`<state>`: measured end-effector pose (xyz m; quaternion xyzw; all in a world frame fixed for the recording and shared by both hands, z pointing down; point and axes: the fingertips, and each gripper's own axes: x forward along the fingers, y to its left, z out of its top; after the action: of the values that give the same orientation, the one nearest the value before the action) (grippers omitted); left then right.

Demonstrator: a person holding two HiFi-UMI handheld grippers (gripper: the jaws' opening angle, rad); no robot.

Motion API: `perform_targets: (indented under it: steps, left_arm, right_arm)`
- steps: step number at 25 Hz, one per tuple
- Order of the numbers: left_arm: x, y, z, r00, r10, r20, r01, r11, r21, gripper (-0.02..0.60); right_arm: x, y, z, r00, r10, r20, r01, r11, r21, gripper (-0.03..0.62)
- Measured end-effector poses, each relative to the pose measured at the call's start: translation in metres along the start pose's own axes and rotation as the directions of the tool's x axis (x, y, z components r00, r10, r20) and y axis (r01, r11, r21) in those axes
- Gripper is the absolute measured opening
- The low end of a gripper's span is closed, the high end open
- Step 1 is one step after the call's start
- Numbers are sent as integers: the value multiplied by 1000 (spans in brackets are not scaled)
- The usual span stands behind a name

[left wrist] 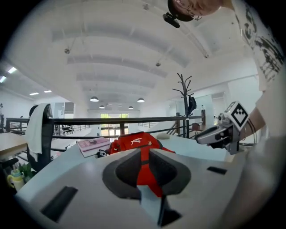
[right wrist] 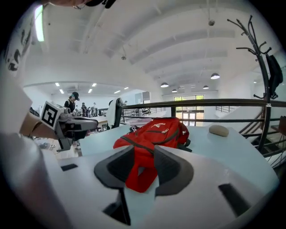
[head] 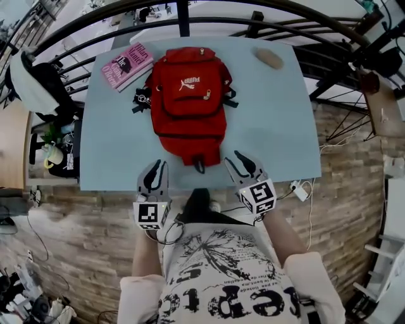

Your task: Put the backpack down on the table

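Observation:
A red backpack [head: 190,101] lies flat on the pale blue table [head: 278,126], its top handle toward the near edge. Both grippers hover at that near edge, short of the bag and touching nothing. My left gripper [head: 158,166] has its jaws nearly together with a narrow gap and nothing in it. The jaws of my right gripper [head: 234,155] stand wider apart, also empty. In the left gripper view the backpack [left wrist: 136,142] shows beyond the gap of the left gripper [left wrist: 144,165]. In the right gripper view the backpack [right wrist: 156,132] lies ahead of the right gripper [right wrist: 144,167].
A pink book [head: 126,66] lies at the table's far left corner, and a small black item [head: 142,98] sits beside the bag. A beige oval object [head: 269,58] rests at the far right. A black railing [head: 183,19] runs behind the table. A coat stand [left wrist: 184,105] rises beyond.

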<state>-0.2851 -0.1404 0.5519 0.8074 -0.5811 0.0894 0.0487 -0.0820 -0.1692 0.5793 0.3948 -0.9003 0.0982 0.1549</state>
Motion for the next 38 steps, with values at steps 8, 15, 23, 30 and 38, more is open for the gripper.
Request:
perform_targets:
  steps: [8, 15, 23, 30, 38]
  left_arm:
    - [-29, -37, 64, 991, 4, 132, -14, 997, 71, 28]
    - [-53, -58, 131, 981, 8, 195, -27, 995, 95, 23]
    - [-66, -78, 183, 958, -34, 286, 10, 996, 86, 20]
    - [-69, -87, 191, 959, -67, 274, 50, 996, 67, 20]
    - [-65, -84, 189, 957, -48, 285, 29, 997, 72, 20]
  right_arm:
    - [-48, 12, 56, 989, -38, 145, 42, 999, -24, -6]
    - [-82, 26, 118, 964, -29, 265, 60, 992, -110, -6]
    - [-107, 38, 151, 943, -34, 330, 91, 983, -157, -8]
    - [-111, 34, 154, 940, -57, 335, 112, 983, -146, -9]
    - [-108, 34, 159, 933, -67, 353, 130, 979, -156, -9]
